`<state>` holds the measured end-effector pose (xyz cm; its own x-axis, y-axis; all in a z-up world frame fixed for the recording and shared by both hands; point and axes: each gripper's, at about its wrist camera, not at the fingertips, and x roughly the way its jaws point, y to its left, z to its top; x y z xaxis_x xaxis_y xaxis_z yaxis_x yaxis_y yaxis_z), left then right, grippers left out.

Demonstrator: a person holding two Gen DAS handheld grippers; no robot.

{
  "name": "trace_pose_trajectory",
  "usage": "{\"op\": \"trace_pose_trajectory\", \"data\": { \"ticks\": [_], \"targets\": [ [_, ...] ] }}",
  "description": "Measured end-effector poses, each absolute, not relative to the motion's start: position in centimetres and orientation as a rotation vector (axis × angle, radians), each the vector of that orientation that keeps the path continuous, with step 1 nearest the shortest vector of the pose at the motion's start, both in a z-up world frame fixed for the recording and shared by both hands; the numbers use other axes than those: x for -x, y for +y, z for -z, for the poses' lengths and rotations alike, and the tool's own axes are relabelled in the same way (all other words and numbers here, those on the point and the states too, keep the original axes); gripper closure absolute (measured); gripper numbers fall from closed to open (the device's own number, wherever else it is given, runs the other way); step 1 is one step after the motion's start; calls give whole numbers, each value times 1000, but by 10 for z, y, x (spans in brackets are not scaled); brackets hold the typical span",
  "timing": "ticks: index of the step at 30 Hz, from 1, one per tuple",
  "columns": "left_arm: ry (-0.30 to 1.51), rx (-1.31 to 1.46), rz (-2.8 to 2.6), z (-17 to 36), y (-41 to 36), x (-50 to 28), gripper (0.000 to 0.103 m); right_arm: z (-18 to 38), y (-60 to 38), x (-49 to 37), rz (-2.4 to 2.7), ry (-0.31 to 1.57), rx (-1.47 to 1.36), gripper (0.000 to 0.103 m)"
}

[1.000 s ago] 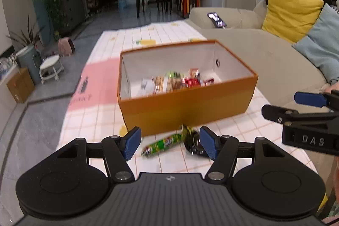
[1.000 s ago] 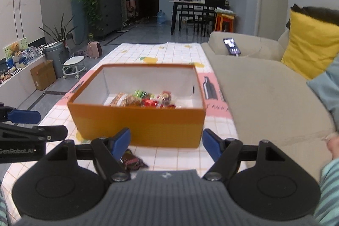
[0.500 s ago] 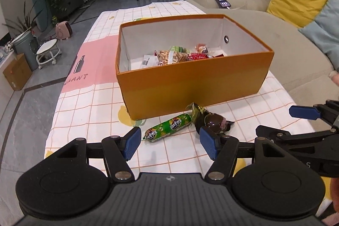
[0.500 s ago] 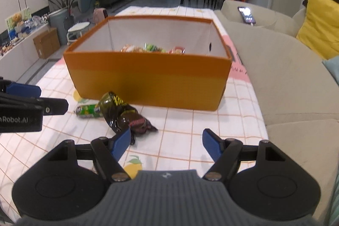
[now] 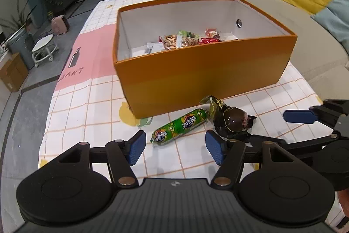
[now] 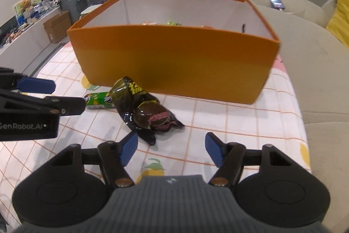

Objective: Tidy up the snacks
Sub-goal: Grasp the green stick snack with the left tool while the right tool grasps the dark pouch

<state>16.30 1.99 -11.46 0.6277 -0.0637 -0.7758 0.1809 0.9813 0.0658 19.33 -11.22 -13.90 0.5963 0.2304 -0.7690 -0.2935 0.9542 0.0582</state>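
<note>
Left wrist view gives you the good look into the orange box: a small pile of snacks sits toward its far side. From the right wrist view you mostly get the box's near wall, so the pile is just slivers over the rim. Both views show the green sausage and the dark wrapped snack lying on the checked tablecloth just in front of the box, touching each other. Your left gripper and right gripper both have fingers spread wide, holding nothing. Print on the dark wrapper is hard to read.
</note>
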Motion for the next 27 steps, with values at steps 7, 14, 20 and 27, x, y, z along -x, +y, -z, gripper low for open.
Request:
{"op": "trace_pose_trajectory", "data": {
  "ticks": [7,14,20,27],
  "targets": [
    [933,-190,157,131,20,-190,31,149,-93,-210,-367,874,131,38],
    [972,-203,185,148,20,-206,34,160,-76,-223,-421,867,190,43],
    [999,-141,198,152,22,-207,38,167,-72,-228,-412,864,204,44],
    [1034,-83,221,149,18,-201,42,164,-76,-223,-345,889,190,47]
  ]
}}
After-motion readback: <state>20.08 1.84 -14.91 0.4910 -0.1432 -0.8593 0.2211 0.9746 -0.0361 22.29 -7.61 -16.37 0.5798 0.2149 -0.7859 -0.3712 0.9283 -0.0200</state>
